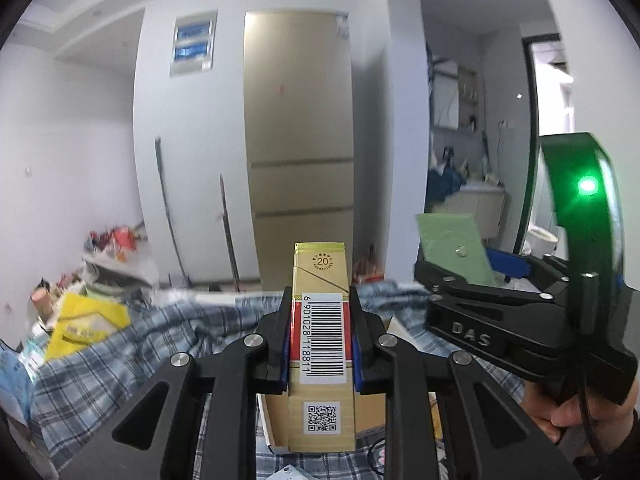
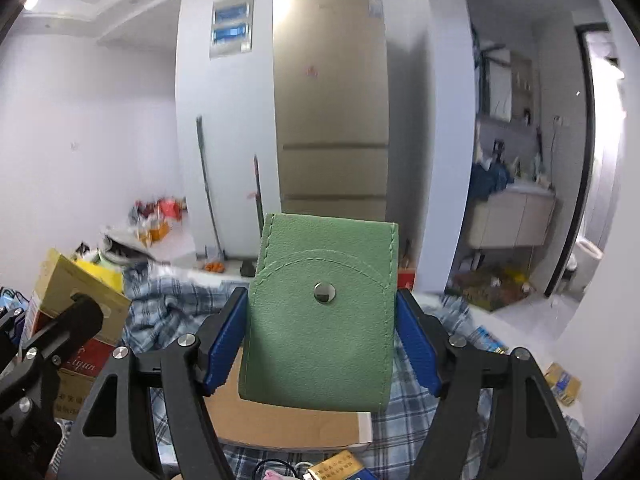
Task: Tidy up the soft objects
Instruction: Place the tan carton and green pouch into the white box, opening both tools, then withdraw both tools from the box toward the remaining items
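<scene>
left gripper (image 1: 320, 340): black frame, silver screws | right gripper (image 2: 320, 344): blue pads, "das" embossed

White walls (image 2: 100, 120) framed a tall beige fridge (image 2: 332, 100), two mop handles (image 2: 208, 188) leaned beside it, and an arched opening (image 2: 520, 160) showed a washroom counter (image 2: 512, 220).

Left wrist view: carton (image 1: 321, 344) sides are covered by the gripper pads; its lower end hides part of the cardboard box (image 1: 372, 412). Pouch (image 1: 452, 248) lower edge is hidden behind the right gripper (image 1: 472, 276). Yellow bag (image 1: 84, 324) print is blurred. Right wrist view: pouch (image 2: 320, 316) conceals most of the box (image 2: 288, 420); gold pack (image 2: 340, 468) is cut off by the bottom edge
</scene>
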Available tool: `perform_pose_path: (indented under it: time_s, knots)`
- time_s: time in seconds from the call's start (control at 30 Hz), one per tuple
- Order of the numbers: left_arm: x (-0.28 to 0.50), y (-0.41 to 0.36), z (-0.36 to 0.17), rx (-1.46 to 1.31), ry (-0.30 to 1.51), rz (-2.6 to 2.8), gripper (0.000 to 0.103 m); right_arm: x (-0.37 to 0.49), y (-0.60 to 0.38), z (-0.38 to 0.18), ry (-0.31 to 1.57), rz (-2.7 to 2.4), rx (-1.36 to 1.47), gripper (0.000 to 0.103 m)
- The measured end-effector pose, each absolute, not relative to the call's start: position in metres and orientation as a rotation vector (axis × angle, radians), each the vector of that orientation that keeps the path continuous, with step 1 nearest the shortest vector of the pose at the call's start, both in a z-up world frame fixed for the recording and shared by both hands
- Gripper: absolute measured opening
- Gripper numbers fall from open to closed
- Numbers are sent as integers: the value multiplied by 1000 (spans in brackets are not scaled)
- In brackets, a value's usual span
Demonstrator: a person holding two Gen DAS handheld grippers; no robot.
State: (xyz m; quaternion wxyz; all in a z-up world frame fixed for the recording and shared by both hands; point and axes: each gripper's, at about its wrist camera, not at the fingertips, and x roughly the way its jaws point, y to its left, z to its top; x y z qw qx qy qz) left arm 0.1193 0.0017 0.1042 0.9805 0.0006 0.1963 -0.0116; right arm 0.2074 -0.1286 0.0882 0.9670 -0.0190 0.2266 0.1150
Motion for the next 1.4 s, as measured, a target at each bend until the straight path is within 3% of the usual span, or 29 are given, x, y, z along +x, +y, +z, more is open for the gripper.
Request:
perform_pose_path:
  time_s: [0.57,0.87,0.93,1.0,1.03,1.13,1.23,1.4]
  knots:
    - [214,17,-9,-71,723,-59,23,260,-118,-34,728,262,-141,71]
    - [226,28,-39,-72,783,-30,24,267,-111,-58,819,310,-152,71]
    - [225,28,-39,-60,778,-23,34,267,-108,-60,830,329,-157,71]
    - [222,28,-36,-65,759,-19,67,265,-106,-61,823,323,-174,71]
    - [219,28,-33,-64,740,-17,72,265,-106,-61,824,326,-172,71]
    - [216,29,-26,-60,719,-6,75,267,-105,-63,845,337,-171,74]
    - [214,32,-21,-72,712,-12,78,267,-108,-63,834,317,-167,87]
    - [207,37,-7,-85,698,-9,79,265,-114,-49,809,299,-148,87]
